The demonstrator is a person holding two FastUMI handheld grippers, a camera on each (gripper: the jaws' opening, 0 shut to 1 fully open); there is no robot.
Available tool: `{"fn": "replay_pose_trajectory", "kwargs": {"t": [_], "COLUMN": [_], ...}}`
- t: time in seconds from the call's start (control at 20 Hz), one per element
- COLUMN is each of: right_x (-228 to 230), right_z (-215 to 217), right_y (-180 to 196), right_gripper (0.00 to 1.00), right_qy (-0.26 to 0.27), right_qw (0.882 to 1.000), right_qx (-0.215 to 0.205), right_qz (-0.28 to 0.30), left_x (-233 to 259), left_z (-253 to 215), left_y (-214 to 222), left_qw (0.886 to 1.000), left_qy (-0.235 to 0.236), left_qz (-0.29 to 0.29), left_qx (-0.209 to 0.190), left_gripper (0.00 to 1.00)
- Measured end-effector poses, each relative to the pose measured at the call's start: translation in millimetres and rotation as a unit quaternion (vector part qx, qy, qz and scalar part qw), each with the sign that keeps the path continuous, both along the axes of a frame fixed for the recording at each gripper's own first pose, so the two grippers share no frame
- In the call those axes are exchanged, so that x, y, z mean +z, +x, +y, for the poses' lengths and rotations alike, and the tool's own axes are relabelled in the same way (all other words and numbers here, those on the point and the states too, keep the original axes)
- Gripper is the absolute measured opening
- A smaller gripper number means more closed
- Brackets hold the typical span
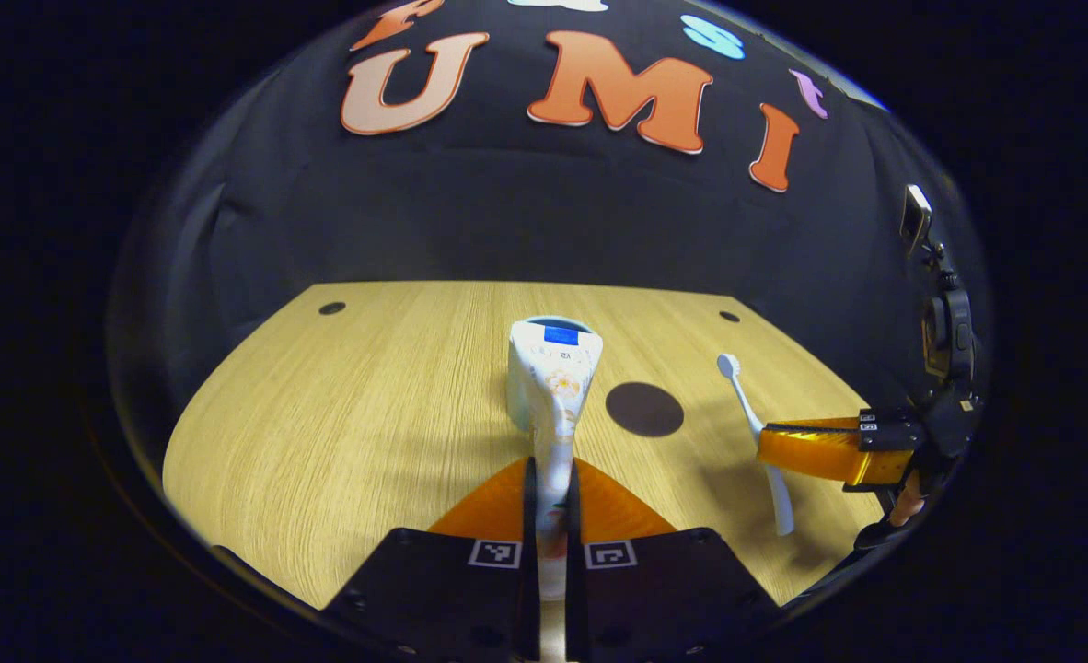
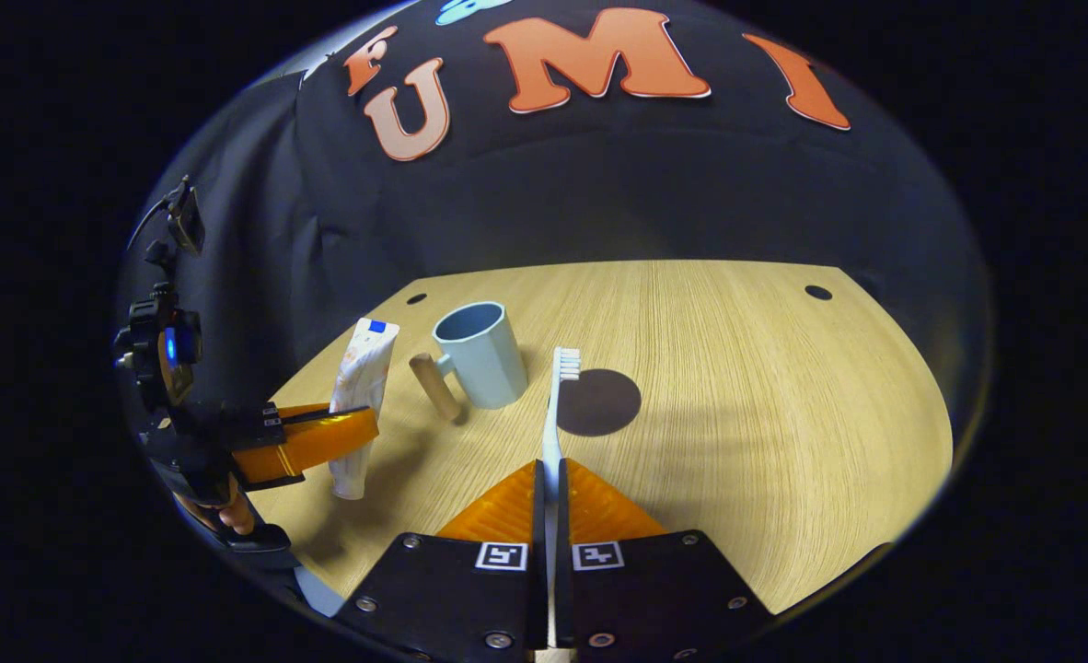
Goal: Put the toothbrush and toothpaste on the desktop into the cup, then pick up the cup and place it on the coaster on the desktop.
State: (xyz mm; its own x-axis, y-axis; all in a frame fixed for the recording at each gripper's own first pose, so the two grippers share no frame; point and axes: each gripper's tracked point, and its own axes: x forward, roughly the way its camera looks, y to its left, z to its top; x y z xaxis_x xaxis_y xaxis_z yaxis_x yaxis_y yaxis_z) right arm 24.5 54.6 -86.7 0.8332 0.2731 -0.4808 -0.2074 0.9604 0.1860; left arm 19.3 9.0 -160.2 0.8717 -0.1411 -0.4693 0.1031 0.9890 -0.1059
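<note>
My left gripper (image 1: 553, 479) is shut on a white toothpaste tube (image 1: 555, 396), held upright above the table with its flat end up. Behind the tube stands the pale blue cup (image 1: 521, 391), mostly hidden by it. In the right gripper view the cup (image 2: 481, 354) is upright with a wooden handle (image 2: 435, 387) toward the left. My right gripper (image 2: 551, 483) is shut on a white toothbrush (image 2: 558, 405), bristles up and pointing forward. The dark round coaster (image 2: 599, 401) lies flat just right of the cup. The left gripper (image 2: 323, 440) with the tube (image 2: 360, 414) appears left of the cup.
The wooden desktop (image 1: 351, 414) has small round holes near its back corners (image 1: 331, 308). The right gripper (image 1: 829, 451) with the toothbrush (image 1: 756, 433) hovers at the desk's right side in the left gripper view. Black cloth wall stands behind.
</note>
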Motion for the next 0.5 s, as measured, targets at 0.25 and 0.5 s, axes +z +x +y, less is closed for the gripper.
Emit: {"fn": "replay_pose_trajectory", "kwargs": {"t": [0.25,0.5], "right_x": [24,45], "right_z": [5,6], "right_y": [8,13], "right_gripper": [0.04,0.04], "right_qy": [0.012,0.027], "right_qw": [0.998,0.993], "right_qx": [0.005,-0.004], "right_qz": [-0.066,-0.112], "left_x": [23,53], "left_z": [7,0], "left_y": [12,48], "left_qw": [0.997,0.989], "left_qy": [-0.021,-0.05], "left_qz": [-0.075,-0.133], "left_qx": [0.016,0.038], "left_gripper": [0.1,0.1]}}
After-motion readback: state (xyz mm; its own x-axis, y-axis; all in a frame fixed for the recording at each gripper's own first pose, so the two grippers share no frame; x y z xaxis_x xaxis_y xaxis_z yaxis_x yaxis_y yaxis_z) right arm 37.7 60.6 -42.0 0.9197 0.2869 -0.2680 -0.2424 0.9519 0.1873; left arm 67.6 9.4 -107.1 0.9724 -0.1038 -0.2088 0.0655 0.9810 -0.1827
